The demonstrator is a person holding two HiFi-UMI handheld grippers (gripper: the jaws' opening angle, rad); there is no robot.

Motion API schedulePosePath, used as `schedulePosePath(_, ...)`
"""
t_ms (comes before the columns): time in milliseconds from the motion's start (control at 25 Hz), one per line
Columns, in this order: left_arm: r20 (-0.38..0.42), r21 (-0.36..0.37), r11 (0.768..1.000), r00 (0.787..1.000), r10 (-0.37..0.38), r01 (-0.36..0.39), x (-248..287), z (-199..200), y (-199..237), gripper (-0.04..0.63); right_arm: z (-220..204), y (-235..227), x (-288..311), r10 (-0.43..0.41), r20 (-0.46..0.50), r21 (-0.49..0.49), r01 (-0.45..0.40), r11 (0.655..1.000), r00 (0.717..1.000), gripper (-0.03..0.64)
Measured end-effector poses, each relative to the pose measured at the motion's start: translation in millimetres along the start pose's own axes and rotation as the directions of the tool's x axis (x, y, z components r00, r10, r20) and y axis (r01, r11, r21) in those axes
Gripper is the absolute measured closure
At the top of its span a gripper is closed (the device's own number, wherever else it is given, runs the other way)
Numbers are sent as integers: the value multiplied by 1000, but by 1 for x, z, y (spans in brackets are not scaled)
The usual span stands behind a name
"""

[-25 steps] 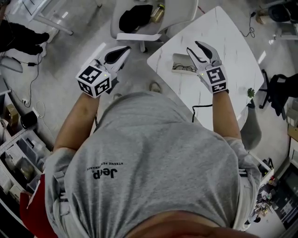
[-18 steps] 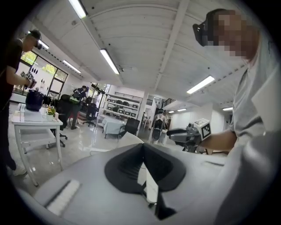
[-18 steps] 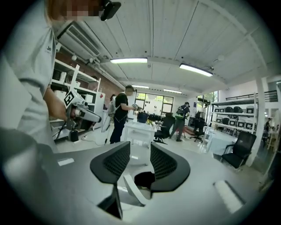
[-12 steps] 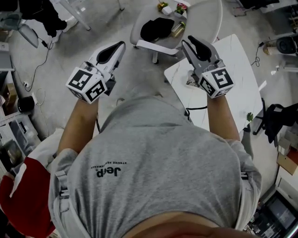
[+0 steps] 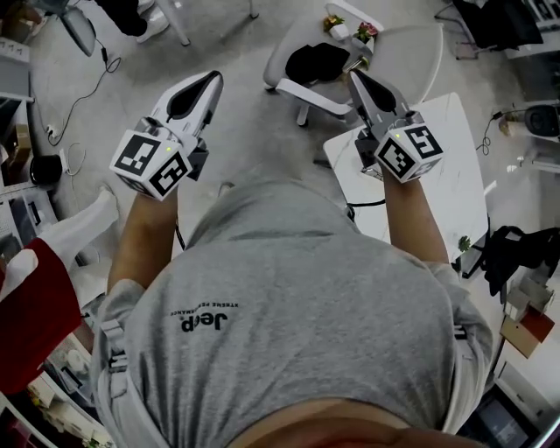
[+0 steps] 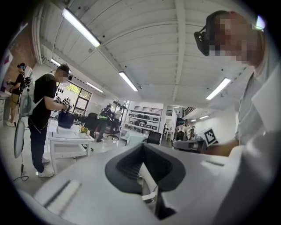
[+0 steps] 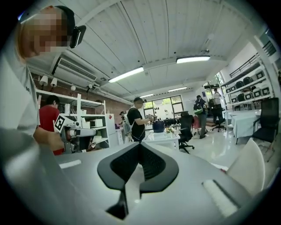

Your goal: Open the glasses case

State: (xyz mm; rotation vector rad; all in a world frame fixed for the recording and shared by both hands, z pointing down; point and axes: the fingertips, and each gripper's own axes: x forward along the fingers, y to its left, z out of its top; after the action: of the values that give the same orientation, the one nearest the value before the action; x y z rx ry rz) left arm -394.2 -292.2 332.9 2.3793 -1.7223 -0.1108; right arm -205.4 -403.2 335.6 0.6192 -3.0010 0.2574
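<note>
Both grippers are held up in front of the person's chest, pointing level into the room. In the head view my left gripper [image 5: 208, 80] hangs over bare floor, left of the white table [image 5: 455, 175]. Its jaws meet, with nothing between them [image 6: 141, 148]. My right gripper [image 5: 357, 79] hovers above the table's near left corner, shut and empty too [image 7: 139, 147]. Its marker cube covers that corner of the table, and I cannot make out the glasses case in any view.
A white chair [image 5: 385, 52] holding a black bundle [image 5: 319, 61] stands beyond the table, with small potted plants [image 5: 337, 22] behind it. Cables trail on the floor at left. The gripper views show other people standing at a far table [image 6: 66, 136] and shelving.
Both grippers have risen and swung level, away from the table top. The right jaws, apart before, have closed. The table has slid toward the right of the head view.
</note>
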Motion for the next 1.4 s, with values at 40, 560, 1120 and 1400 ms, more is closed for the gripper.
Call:
schedulePosePath(40,6,-1,1000,1000,5,-5,-2,2,1,558,-1,1,1,4,-4,3,-4,1000,1000,614)
schedulePosePath(560,29,5,1000,999,-13,13,-4,20,-5,558,10,4,1,14,-8,-19,-14,1000,1000,614)
schedulePosePath(1120,28,8,999,999,-39,39,1,16,-12,558,9,6,-5,16,-20,-65,-18,998,1000,615)
schedulePosePath(1400,29,11,999,999,-43,42,1,18,-12,558,10,6,-7,10,-26,-78,-12,997,1000,615)
